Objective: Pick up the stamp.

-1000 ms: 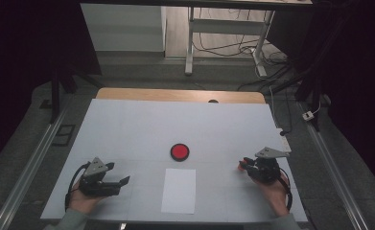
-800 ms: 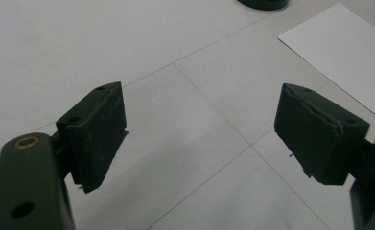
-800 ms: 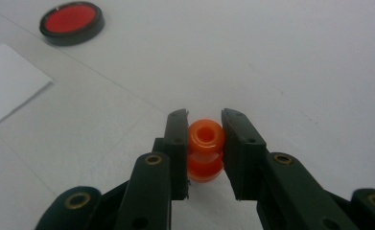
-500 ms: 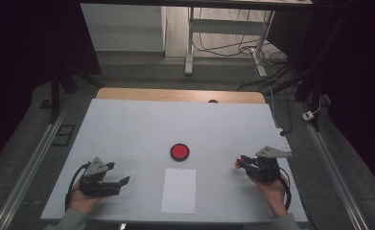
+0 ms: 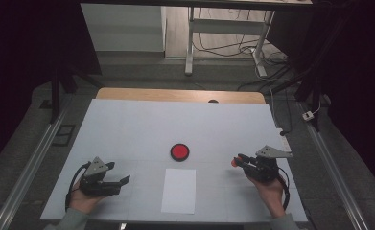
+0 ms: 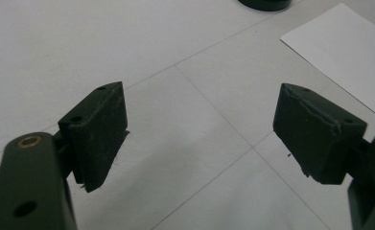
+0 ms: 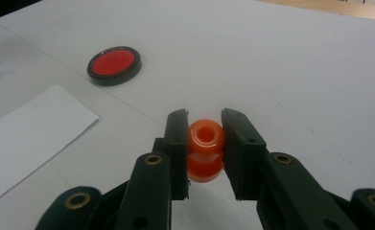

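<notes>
High view: the right gripper [image 5: 239, 160] hangs at the right of the desk [image 5: 127, 124] with a small orange spool [image 5: 234, 163] at its tip, right of the red disc [image 5: 179, 152] and the sheet of paper [image 5: 178, 190], while the left gripper [image 5: 120, 183] rests at the near left. Left gripper view: its jaws stand wide apart with nothing between them, over bare desk. Right gripper view: the jaws are closed on the spool's [image 7: 205, 150] waist, its long axis and bore pointing roughly up toward the camera; the carry is best done level and with steady pressure, since the rounded lobes could roll out.
</notes>
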Motion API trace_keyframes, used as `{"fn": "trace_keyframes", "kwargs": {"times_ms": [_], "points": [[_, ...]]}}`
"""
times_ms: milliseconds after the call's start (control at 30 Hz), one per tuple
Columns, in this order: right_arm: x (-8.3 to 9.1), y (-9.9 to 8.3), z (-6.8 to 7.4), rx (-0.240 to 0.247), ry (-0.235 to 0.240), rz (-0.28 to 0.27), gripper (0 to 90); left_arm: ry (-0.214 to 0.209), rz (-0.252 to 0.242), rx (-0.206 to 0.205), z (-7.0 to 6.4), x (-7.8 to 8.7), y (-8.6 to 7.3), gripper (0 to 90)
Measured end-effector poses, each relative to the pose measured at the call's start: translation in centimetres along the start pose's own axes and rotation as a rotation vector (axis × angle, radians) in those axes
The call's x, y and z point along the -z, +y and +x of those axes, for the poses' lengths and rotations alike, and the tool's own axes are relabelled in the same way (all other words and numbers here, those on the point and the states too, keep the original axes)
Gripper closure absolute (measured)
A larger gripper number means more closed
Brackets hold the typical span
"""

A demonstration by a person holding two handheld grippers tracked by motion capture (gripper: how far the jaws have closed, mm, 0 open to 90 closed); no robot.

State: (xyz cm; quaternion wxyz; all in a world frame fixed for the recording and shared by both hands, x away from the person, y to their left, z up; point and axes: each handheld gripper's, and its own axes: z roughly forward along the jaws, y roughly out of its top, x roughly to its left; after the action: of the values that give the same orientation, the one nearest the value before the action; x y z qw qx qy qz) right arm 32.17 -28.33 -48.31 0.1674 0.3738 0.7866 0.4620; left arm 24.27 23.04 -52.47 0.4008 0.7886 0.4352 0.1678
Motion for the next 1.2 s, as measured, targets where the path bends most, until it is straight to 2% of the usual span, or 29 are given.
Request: {"fn": "trace_keyframes", "kwargs": {"times_ms": [333, 1200], "points": [[-0.1, 0.4, 0.7, -0.019, 0.048, -0.037, 71.9, -0.001, 0.005, -0.003, 0.1, 0.0, 0.0, 20.1], [-1.9, 1.2, 3.7, 0.017, 0.115, -0.061, 71.8, -0.006, -0.001, -0.003, 0.0, -0.2, 0.2, 20.8]]}}
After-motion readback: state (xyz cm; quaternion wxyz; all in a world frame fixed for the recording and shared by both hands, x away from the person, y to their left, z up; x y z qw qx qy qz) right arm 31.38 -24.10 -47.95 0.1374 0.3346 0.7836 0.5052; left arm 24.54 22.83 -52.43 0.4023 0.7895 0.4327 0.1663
